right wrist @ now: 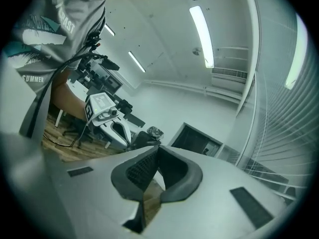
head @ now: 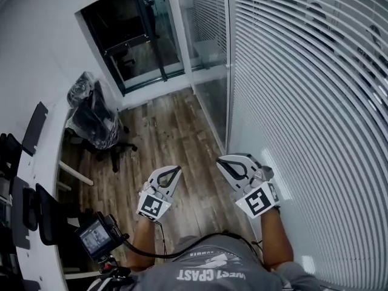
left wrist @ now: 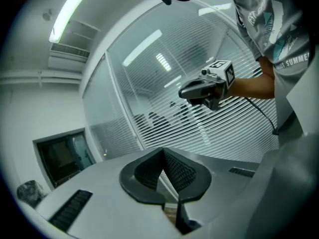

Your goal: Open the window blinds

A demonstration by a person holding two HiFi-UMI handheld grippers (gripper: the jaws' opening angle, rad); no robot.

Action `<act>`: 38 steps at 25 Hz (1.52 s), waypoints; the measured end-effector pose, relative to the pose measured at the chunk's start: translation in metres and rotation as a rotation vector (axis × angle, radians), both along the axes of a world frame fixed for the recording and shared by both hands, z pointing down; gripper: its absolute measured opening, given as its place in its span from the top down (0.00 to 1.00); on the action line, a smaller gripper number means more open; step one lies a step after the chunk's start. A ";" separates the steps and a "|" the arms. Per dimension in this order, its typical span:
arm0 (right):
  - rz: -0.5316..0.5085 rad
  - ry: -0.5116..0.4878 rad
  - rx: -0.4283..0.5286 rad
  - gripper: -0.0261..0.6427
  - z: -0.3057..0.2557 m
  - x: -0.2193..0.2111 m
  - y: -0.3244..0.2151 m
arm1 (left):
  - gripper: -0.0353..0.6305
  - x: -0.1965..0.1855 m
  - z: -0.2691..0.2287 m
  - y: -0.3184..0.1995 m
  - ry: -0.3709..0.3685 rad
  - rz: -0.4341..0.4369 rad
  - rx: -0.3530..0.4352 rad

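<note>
White slatted window blinds [head: 303,120] cover the glass wall on the right, with the slats turned nearly closed. In the head view both grippers are held out level over the wooden floor, side by side and apart from the slats. My left gripper [head: 175,170] is shut with nothing in it, and its view shows the pads meeting [left wrist: 162,154] with the blinds [left wrist: 164,128] behind them. My right gripper [head: 224,161] is nearest the blinds, and its pads also meet with nothing between them [right wrist: 158,149]. Each gripper shows in the other's view: the right gripper [left wrist: 185,90] and the left gripper [right wrist: 119,132].
A black office chair wrapped in plastic [head: 92,117] stands at the left by a white desk [head: 42,162]. A dark glass door [head: 136,35] lies ahead. A small camera with a cable [head: 96,236] hangs at the person's left side. Wooden floor [head: 176,132] runs along the blinds.
</note>
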State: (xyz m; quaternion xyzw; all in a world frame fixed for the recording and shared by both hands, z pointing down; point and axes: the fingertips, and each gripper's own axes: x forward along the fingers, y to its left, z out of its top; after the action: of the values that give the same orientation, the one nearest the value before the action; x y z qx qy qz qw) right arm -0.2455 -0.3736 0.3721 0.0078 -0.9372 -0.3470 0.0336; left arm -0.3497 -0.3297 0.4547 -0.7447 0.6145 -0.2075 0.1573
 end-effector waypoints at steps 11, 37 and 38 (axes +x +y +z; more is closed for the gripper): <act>0.187 0.041 -0.005 0.97 0.015 -0.063 -0.157 | 0.94 -0.077 0.004 -0.222 0.002 0.197 0.023; 0.615 0.178 -0.102 0.97 0.049 -0.140 -0.314 | 0.72 -0.148 0.015 -0.608 -0.336 0.364 0.062; 0.611 0.183 -0.107 0.97 0.049 -0.142 -0.313 | 0.72 -0.149 0.014 -0.610 -0.365 0.357 0.070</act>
State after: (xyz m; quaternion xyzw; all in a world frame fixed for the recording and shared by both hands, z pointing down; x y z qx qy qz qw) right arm -0.3876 -0.6871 0.4214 0.2557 -0.9016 -0.2701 0.2208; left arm -0.4990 -0.9401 0.4683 -0.7858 0.4415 -0.2858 0.3255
